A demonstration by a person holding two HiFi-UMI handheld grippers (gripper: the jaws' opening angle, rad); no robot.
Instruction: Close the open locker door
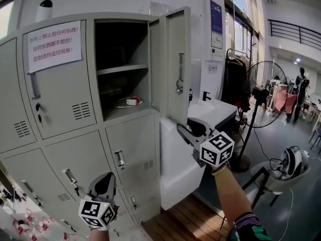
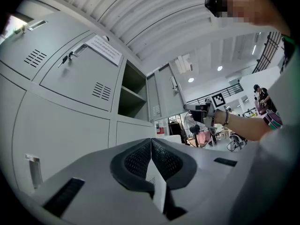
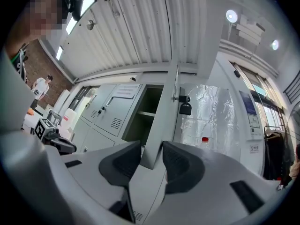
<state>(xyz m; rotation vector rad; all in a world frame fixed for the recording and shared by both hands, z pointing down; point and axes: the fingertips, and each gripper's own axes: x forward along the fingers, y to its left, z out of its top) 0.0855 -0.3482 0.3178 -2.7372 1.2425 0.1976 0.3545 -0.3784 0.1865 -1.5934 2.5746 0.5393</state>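
I have the right gripper (image 3: 151,154) at the bottom corner of the open locker door (image 1: 173,64). Its jaws are spread, and the thin metal edge stands between them with no clear pinch. I judge that position is meant to let me steer the door from its free end, where a light push turns it most easily. The door juts out edge-on from the locker (image 1: 120,134), hinged on the right side of its compartment (image 1: 120,46), so the task is not yet done. A shelf (image 1: 123,69) and a small white and red object (image 1: 131,102) sit well back from the door, so they should not block the swing. The left gripper (image 2: 151,145) is low and to the left of the door, clenched on nothing, probably parked out of the door's path. A black tag (image 3: 185,108) hangs from the door's lock. On the closed panel left of the door, a paper notice (image 1: 52,45) carries three lines of red Chinese print, the middle one reading 任何东西都不能放. A blue sign (image 1: 216,16) on the wall to the right of the door is too small to read.
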